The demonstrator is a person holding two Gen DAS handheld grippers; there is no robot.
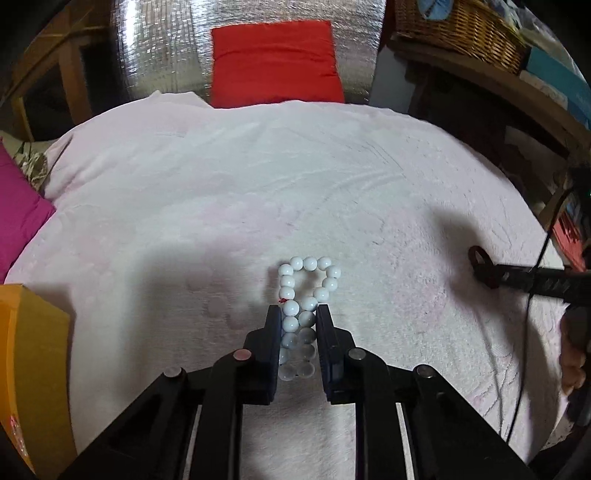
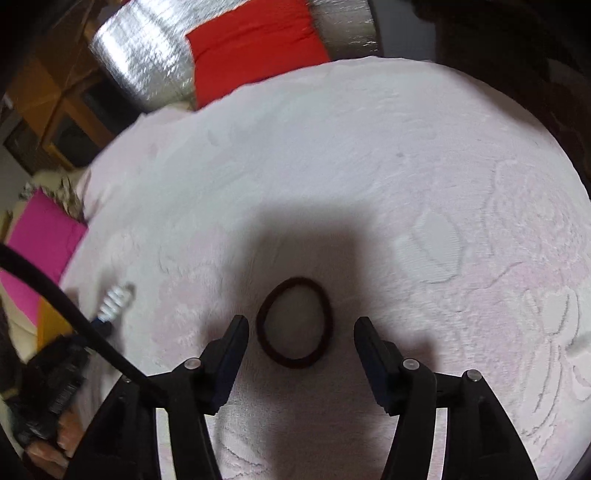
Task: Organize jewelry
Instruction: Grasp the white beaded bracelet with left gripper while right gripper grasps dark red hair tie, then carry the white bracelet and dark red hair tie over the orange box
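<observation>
A white bead bracelet (image 1: 308, 280) hangs pinched between the fingers of my left gripper (image 1: 297, 312), which is shut on its lower beads; its upper loop sticks out past the fingertips above the pale pink blanket (image 1: 258, 177). In the right wrist view, a dark brown hair tie (image 2: 297, 280) lies flat on the blanket (image 2: 369, 166). My right gripper (image 2: 302, 320) is open around it, one finger on each side, neither touching it. The bracelet (image 2: 116, 299) shows blurred at the left of that view.
An orange box (image 1: 29, 369) stands at the near left. A magenta cushion (image 1: 18, 214) lies left, and a red cushion (image 1: 275, 62) against silver foil at the back. A wicker basket (image 1: 461, 29) sits on a shelf far right. A black cable (image 2: 74, 314) crosses the left.
</observation>
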